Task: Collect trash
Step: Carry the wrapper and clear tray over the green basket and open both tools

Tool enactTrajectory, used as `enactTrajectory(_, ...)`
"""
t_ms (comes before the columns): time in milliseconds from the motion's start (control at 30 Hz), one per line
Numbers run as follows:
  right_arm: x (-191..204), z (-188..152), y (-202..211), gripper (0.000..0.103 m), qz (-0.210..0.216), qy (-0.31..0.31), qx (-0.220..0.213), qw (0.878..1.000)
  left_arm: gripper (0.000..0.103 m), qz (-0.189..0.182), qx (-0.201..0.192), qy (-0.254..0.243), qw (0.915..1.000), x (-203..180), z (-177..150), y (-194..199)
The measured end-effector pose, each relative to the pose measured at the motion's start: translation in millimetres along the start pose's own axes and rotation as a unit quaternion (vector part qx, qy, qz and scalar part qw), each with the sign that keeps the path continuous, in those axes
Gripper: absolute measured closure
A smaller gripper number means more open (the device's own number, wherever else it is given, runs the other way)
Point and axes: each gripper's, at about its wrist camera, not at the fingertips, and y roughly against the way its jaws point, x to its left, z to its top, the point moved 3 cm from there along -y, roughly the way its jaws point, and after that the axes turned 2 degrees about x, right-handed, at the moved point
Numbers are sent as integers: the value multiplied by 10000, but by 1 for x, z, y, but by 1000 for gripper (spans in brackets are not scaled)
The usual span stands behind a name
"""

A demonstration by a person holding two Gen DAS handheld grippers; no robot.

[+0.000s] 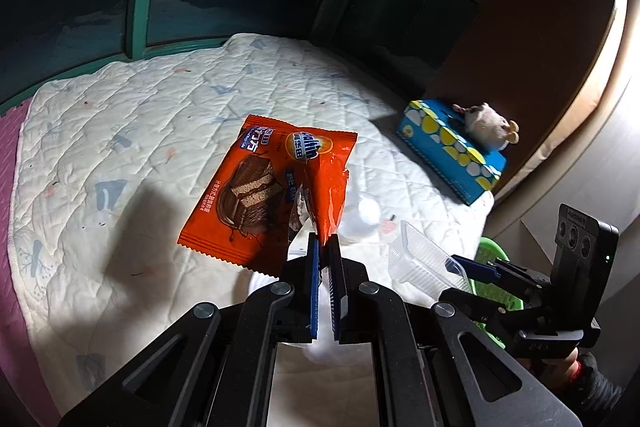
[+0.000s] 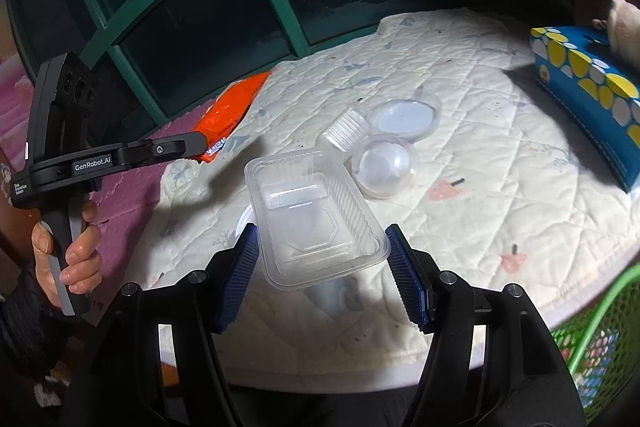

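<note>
Blue ribbed pads of my right hand-held gripper [image 2: 320,267] stand partly apart, one against each long side of a clear plastic tray [image 2: 316,215], which hangs lifted above the quilted tabletop [image 2: 480,187]. Pinched shut in my left hand-held gripper [image 1: 324,247] is the torn edge of an orange snack wrapper [image 1: 268,187], raised off the quilt; it shows a chocolate-coated cake slice, a round orange logo and Chinese characters too warped for me to read. From the right wrist view, that gripper's black arm reads "GenRobot.AI", with small print below that I cannot make out, and my hand [image 2: 76,251] grips its handle. Behind the tray lie two clear domed lids [image 2: 386,165] and a small ribbed cup [image 2: 344,133]. A blue box with yellow and white dots [image 2: 592,83] sits at the far right, a green mesh basket [image 2: 592,339] below the edge.
</note>
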Motion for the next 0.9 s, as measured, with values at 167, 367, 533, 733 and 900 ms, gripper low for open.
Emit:
enactTrajectory(167, -26, -24, 38, 39, -491, -391, -195, 9978, 98, -263, 75, -279, 9992, -37, -7, -3)
enactTrajectory(367, -74, -63, 86, 39, -1126, -977, -356, 9882, 98, -627, 242, -633, 9957, -88, -15, -19)
enactTrajectory(533, -122, -97, 125, 39, -1698, -1655, -410, 9706, 98, -925, 445, -933, 9903, -134, -24, -37)
enactTrajectory(733, -167, -131, 147, 39, -2188, -2292, -304, 9480, 98, -1213, 740, -1282, 9815, -190, -36, -64)
enactTrajectory(900, -196, -153, 150, 37, -2254, -2731, -194, 9350, 98, -1341, 952, -1552, 9741, -228, -45, -84)
